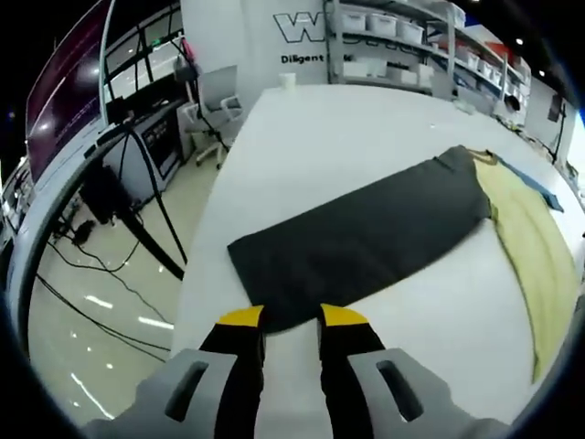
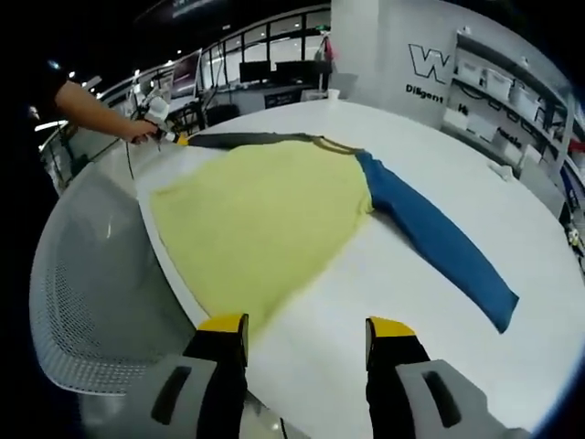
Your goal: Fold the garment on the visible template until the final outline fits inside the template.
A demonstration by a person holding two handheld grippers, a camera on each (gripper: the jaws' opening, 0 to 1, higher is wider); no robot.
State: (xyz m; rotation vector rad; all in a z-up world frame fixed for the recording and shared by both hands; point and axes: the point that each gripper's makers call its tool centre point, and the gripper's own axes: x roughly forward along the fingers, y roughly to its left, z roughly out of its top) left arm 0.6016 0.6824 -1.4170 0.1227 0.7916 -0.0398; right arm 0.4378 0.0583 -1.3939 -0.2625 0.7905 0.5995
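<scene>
A garment lies flat on the white table (image 1: 338,128): yellow body (image 2: 260,215), blue sleeve (image 2: 439,242) stretched out to the right, dark grey sleeve (image 1: 366,233) stretched the other way. My left gripper (image 1: 292,315) is open at the cuff end of the dark sleeve, the cuff's edge lying between its yellow tips. In the right gripper view that same gripper (image 2: 160,123) shows far off in a person's hand at the dark sleeve's (image 2: 247,139) end. My right gripper (image 2: 306,326) stands wide open just off the yellow body's near edge, with nothing between its jaws.
A white mesh chair (image 2: 82,302) stands against the table edge on the left. An office chair (image 1: 215,105), a black stand with cables (image 1: 137,201) and shelves of boxes (image 1: 393,37) lie beyond the table. A small cup (image 1: 288,80) sits at the far end.
</scene>
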